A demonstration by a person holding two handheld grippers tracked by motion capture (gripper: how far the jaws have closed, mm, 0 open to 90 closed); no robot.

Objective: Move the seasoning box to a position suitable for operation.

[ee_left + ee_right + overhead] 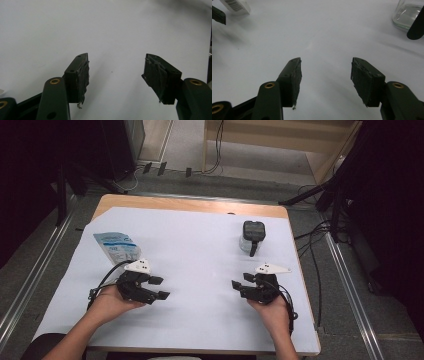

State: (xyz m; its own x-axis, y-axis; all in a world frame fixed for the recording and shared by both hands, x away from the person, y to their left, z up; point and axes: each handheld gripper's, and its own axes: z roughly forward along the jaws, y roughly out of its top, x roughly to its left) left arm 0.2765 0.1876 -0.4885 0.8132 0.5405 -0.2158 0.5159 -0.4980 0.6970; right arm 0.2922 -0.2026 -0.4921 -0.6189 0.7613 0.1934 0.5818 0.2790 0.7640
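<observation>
Jar (251, 238): far right of desk (200, 245), black lid
Pouch (116, 246): far left (blue print)
Left gripper (159, 288): fingers (80, 75) apart, empty
Right gripper (240, 280): fingers (292, 76) apart, empty

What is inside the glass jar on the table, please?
The glass jar looks clear, and nothing shows through its wall in the right gripper view. Its black lid covers the top, so the inside is partly hidden.

The left gripper (159, 288) and right gripper (241, 283) are held low, jaws spread apart, nothing gripped between them.
</observation>
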